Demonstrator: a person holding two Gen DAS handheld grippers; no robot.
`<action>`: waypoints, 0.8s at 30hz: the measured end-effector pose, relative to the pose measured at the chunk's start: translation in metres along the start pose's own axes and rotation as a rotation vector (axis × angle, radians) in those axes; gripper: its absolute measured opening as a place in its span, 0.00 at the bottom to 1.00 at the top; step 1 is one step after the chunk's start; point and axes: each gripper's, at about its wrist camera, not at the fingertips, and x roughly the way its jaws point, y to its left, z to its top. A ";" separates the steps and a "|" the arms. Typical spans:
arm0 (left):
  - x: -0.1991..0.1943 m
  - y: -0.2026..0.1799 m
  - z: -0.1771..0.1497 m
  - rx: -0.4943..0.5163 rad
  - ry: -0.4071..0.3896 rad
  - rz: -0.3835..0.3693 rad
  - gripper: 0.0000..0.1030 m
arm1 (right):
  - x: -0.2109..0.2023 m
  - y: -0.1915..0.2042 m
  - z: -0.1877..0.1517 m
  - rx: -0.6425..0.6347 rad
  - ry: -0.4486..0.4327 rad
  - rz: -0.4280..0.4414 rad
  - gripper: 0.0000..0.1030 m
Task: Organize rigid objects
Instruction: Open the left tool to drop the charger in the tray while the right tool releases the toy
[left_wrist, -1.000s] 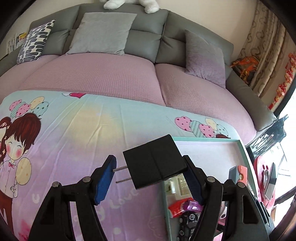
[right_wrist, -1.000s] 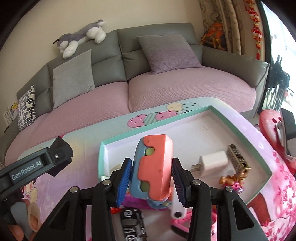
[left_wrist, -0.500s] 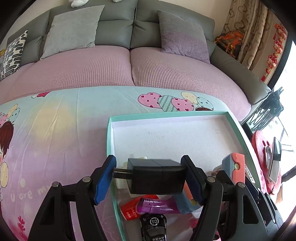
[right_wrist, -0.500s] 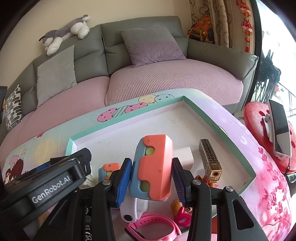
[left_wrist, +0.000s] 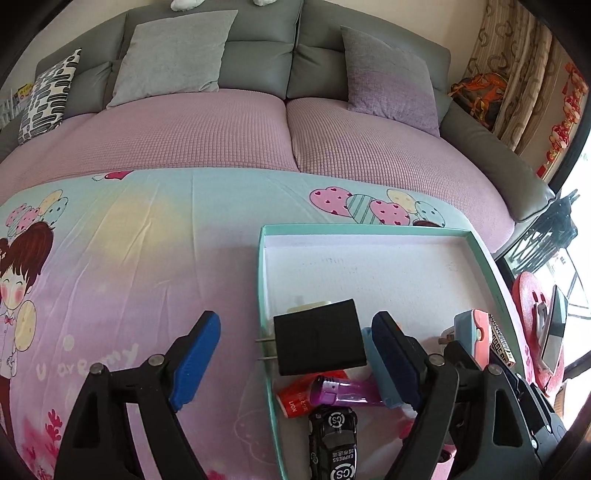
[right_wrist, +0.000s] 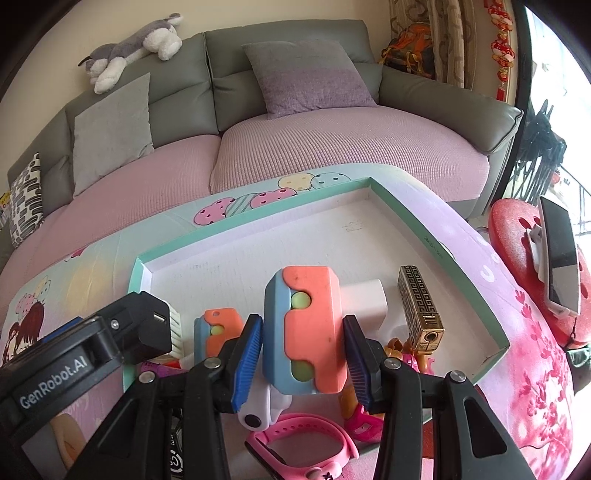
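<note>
While the left gripper (left_wrist: 295, 365) opens its jaws, the black charger (left_wrist: 317, 336) sits free between them, just inside the teal tray's (left_wrist: 264, 280) left wall atop the clutter. Beside it, the right gripper (right_wrist: 301, 356) clamps an orange-and-blue toy (right_wrist: 306, 328) above the tray. Risk: perched on other items, the charger could tip over that wall.

Right gripper (right_wrist: 303, 363) clamps an orange-and-blue block toy (right_wrist: 308, 328) upright between its blue pads, above the near part of the teal-rimmed tray (right_wrist: 436, 243). In the tray: a smaller orange-and-blue toy (right_wrist: 218, 328) to the left, a white charger (right_wrist: 365, 304) behind, a gold patterned lighter (right_wrist: 421, 308) to the right. A pink watch strap (right_wrist: 303, 448) lies below the pads; the left gripper's black body (right_wrist: 92, 354) enters at left beside a black adapter (right_wrist: 147, 325).
</note>
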 end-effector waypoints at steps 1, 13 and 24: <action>-0.003 0.004 0.000 -0.010 -0.005 0.014 0.84 | -0.002 0.000 0.000 -0.001 0.000 -0.001 0.46; -0.034 0.058 -0.021 -0.099 -0.051 0.198 0.99 | -0.016 0.006 0.003 -0.013 0.007 0.025 0.71; -0.044 0.085 -0.033 -0.141 -0.043 0.239 1.00 | -0.019 0.019 -0.003 -0.031 0.025 0.056 0.92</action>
